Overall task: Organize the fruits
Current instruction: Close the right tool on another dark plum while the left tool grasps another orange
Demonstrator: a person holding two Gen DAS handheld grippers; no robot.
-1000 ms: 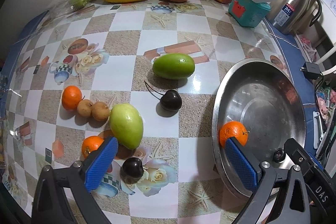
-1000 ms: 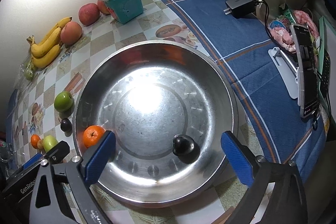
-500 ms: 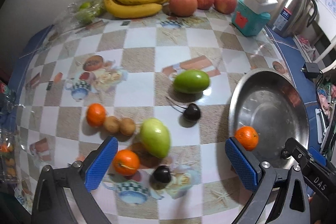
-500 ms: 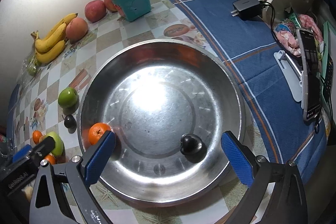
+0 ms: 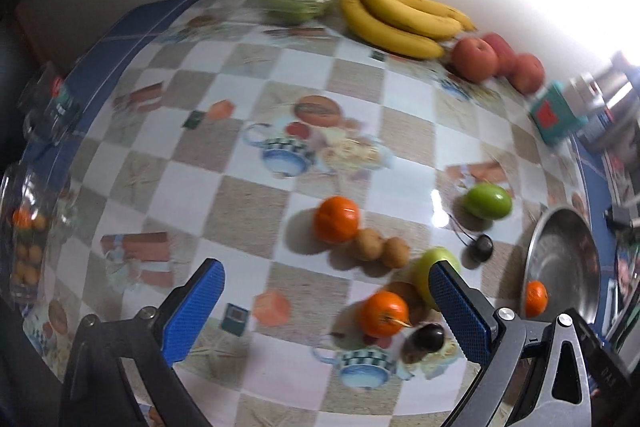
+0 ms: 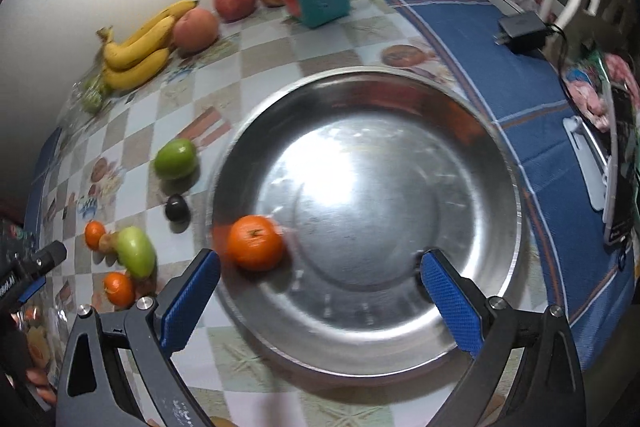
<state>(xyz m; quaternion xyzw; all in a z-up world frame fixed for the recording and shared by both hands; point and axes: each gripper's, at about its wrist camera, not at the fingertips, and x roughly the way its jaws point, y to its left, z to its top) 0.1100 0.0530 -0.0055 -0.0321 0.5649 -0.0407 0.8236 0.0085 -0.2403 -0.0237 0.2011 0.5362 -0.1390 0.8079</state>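
Since a second ago the left gripper (image 5: 324,311) has swung away from the round steel basin (image 6: 400,359) toward the loose fruit, and the dark cherry seen earlier in the basin is now all but hidden behind the right gripper's blue pad. Both claws are spread wide and hold nothing. The right gripper (image 6: 316,301) hangs over the basin's near rim, with a round orange tangerine (image 6: 255,242) lying inside just beyond its left pad. Near the left gripper's right pad lie a second tangerine (image 5: 383,313), a dark cherry (image 5: 428,337) and a pale green mango (image 5: 430,269) partly covered by that pad. Farther off sit two small brown fruits (image 5: 380,247), another tangerine (image 5: 336,219) and, by the wall, yellow bananas (image 5: 396,17). Both views are motion-blurred.
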